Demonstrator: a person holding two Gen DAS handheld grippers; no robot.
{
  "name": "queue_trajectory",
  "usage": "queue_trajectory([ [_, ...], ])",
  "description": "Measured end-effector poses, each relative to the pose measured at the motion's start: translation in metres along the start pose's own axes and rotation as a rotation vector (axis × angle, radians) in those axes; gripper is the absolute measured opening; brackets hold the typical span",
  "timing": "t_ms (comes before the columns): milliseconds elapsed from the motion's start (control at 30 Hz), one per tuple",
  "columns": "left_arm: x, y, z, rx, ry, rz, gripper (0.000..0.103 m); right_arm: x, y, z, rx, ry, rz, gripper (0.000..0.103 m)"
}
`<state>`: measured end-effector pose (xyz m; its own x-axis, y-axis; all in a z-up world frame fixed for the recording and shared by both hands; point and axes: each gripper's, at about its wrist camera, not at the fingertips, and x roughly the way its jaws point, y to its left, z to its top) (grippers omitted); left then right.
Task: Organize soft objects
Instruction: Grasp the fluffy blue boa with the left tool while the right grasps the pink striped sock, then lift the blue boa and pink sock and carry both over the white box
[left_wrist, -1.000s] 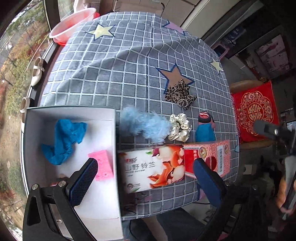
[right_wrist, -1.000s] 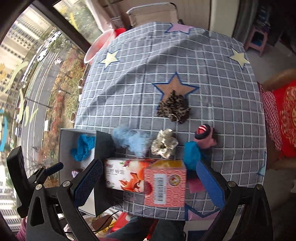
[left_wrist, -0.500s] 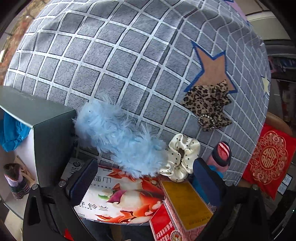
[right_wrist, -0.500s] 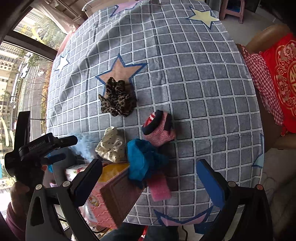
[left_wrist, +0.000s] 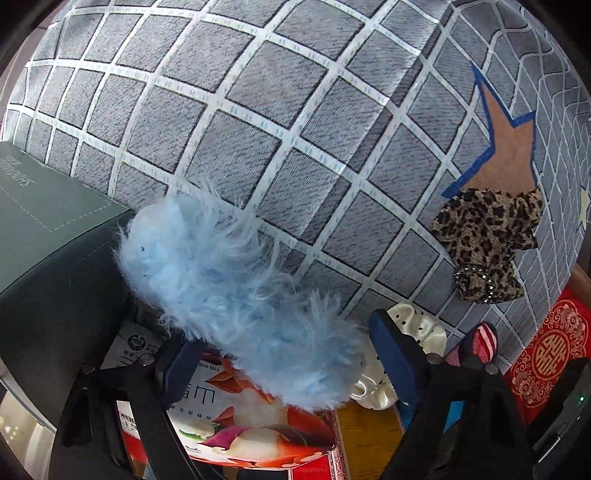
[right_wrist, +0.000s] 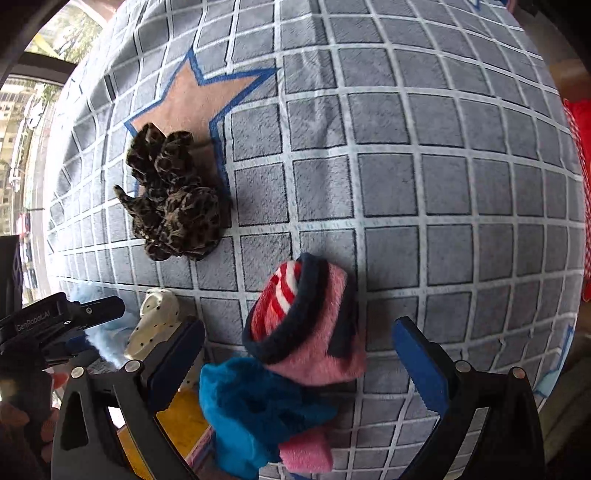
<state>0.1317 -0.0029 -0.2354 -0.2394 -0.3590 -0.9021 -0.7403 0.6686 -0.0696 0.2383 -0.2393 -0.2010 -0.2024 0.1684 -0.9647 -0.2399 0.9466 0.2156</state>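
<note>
My left gripper (left_wrist: 288, 363) is open, its fingers on either side of a fluffy light-blue scrunchie (left_wrist: 236, 291) lying on the checked cloth beside the dark box wall (left_wrist: 48, 236). My right gripper (right_wrist: 299, 362) is open around a pink, navy and blue fuzzy sock (right_wrist: 295, 354). A cream dotted scrunchie (left_wrist: 424, 328) lies just right of the blue one and also shows in the right wrist view (right_wrist: 157, 321). A leopard-print scrunchie (left_wrist: 487, 240) lies on the brown star (right_wrist: 173, 199).
A printed red and white carton (left_wrist: 240, 432) lies along the near table edge under the left gripper. The grey checked tablecloth (right_wrist: 424, 177) stretches beyond. A red cushion (left_wrist: 550, 354) sits off the table at right.
Both grippers have come down and forward close to the table. The left one now straddles the light-blue scrunchie, the right one the pink and blue sock. Both stay open.
</note>
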Motion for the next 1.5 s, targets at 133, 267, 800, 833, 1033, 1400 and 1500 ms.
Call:
queue_trajectory([
  [133,0.013,0.008,0.001,-0.020,0.038,0.012,0.078,0.013,0.004,0.002,-0.020,0.030,-0.009,0.102],
  [267,0.006,0.008,-0.001,0.022,0.001,0.023,0.060,0.020,0.013,-0.001,-0.060,0.029,-0.023,0.101],
  [800,-0.114,-0.057,-0.055,0.587,-0.452,0.014,0.023,-0.052,-0.025,-0.032,0.010,-0.165,0.158,0.042],
  [833,-0.120,-0.068,-0.063,0.624,-0.461,0.009,0.023,-0.056,-0.029,-0.035,0.022,-0.175,0.160,0.042],
  [1033,-0.125,-0.126,-0.107,0.800,-0.479,-0.016,0.023,-0.083,-0.048,-0.057,0.074,-0.218,0.165,0.042],
  [1400,-0.115,-0.174,-0.218,1.166,-0.501,-0.027,0.023,-0.120,-0.068,-0.105,0.149,-0.313,0.076,0.042],
  [1500,-0.111,-0.169,-0.252,1.268,-0.479,-0.035,0.023,-0.126,-0.070,-0.127,0.156,-0.318,0.043,0.042],
])
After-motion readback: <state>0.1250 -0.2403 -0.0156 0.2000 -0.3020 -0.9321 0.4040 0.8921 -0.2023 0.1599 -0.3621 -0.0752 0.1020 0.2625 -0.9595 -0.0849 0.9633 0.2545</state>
